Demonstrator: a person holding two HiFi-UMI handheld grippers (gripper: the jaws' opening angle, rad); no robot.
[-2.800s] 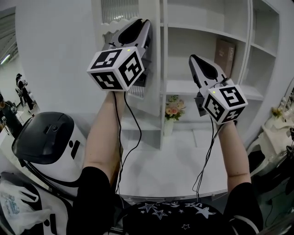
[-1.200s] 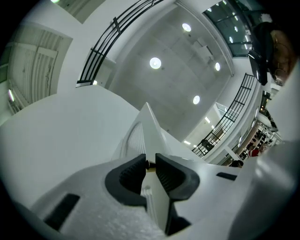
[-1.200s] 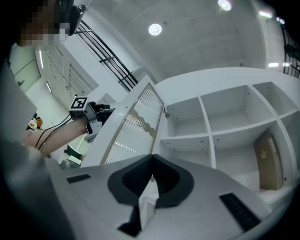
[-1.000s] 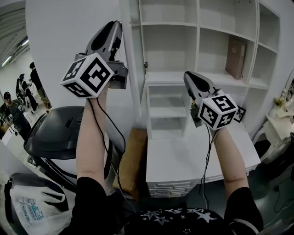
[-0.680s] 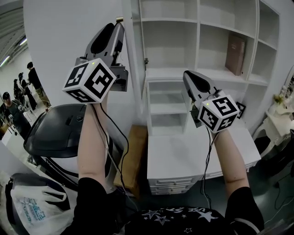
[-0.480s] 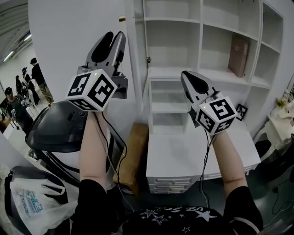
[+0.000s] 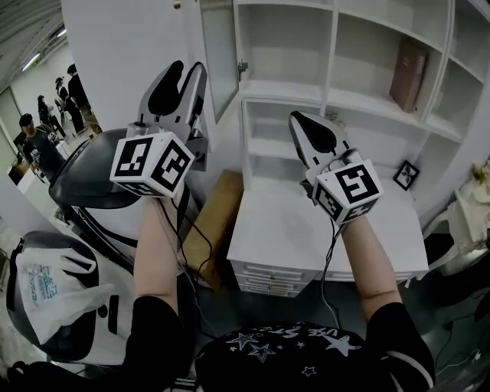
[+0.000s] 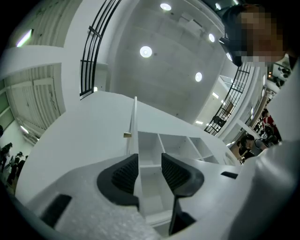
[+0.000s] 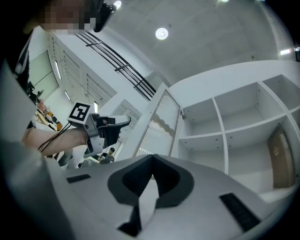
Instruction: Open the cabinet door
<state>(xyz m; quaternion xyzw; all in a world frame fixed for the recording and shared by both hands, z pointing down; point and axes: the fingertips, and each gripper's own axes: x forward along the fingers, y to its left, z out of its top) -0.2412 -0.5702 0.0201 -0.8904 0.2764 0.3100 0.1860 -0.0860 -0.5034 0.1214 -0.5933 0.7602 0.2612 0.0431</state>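
Note:
The white cabinet door [image 7: 219,47] with a ribbed glass panel stands swung open to the left, its small knob [image 7: 177,4] at the top edge of the head view. My left gripper [image 7: 184,70] hangs below the knob, apart from it. Its jaws are opening, with nothing between them. In the left gripper view the door's edge [image 8: 135,123] and knob [image 8: 127,135] lie beyond my left gripper [image 8: 150,169]. My right gripper [image 7: 304,122] is shut and empty in front of the open shelves. The right gripper view shows the door [image 9: 158,121] above my right gripper [image 9: 151,177].
A brown book [image 7: 408,75] leans on a right shelf. Below the shelves are a white desk top [image 7: 306,230] with drawers and a small framed marker [image 7: 405,174]. A cardboard box [image 7: 210,230], a dark-domed machine [image 7: 99,176], a plastic bag [image 7: 42,283] and bystanders [image 7: 34,142] are on the left.
My left gripper has come off the door knob, dropped lower and parted its jaws. The right gripper has sunk a little. The door has stayed open.

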